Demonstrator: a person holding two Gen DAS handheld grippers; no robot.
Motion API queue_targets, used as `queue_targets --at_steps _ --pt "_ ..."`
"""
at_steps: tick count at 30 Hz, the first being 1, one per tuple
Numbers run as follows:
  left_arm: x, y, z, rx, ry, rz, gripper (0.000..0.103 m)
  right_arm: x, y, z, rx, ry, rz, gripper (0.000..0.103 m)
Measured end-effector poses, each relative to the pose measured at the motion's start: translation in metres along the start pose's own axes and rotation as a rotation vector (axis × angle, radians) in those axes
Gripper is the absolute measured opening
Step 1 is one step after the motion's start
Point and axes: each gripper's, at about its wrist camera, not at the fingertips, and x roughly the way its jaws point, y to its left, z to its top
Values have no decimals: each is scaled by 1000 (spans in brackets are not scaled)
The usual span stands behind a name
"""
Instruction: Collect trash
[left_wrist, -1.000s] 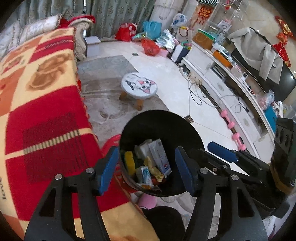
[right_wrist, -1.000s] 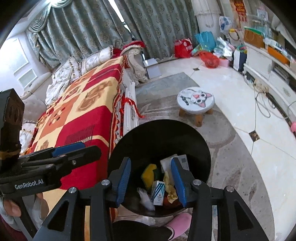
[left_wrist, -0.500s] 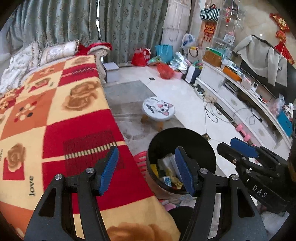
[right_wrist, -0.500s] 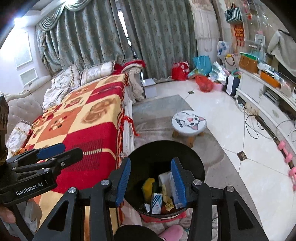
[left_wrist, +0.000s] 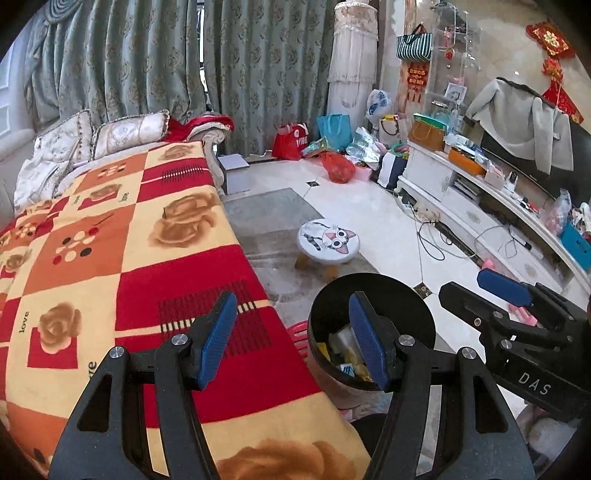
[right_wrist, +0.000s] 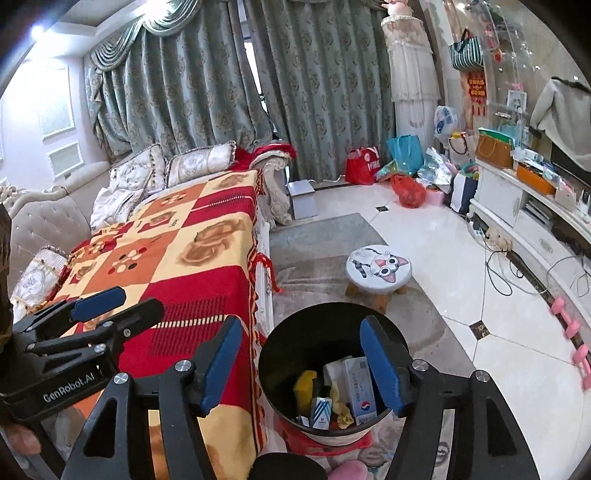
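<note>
A black round trash bin (right_wrist: 325, 343) stands on the floor beside the blanket-covered table; it also shows in the left wrist view (left_wrist: 402, 295). Inside lie a white box (right_wrist: 360, 387), a yellow sponge (right_wrist: 304, 387), a small blue-and-white carton (right_wrist: 320, 411) and other scraps. My left gripper (left_wrist: 293, 338) is open and empty, held above the table edge and the bin. My right gripper (right_wrist: 301, 363) is open and empty, above the bin's near rim. Each gripper shows in the other's view: the right one (left_wrist: 517, 317), the left one (right_wrist: 85, 317).
A red, orange and cream blanket (left_wrist: 110, 258) covers the table on the left. A cat-face stool (right_wrist: 378, 267) stands beyond the bin on a grey rug. A white TV cabinet (left_wrist: 480, 218) with cables lines the right wall. Bags (left_wrist: 332, 129) lie by the curtains.
Both grippers have risen and pulled back from the bin, which now sits lower and smaller in both views. The right gripper's jaws have opened wider. The trash in the bin is unchanged.
</note>
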Motion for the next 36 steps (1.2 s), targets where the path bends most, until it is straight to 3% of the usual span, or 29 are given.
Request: queue_targets --at_steps 12,36 --pt "-12 6 2 -13 -50 46 62 -11 -2 3 5 -28 -24 70" --pt "-10 14 0 -30 -45 53 62 -13 -1 3 1 -25 -33 74"
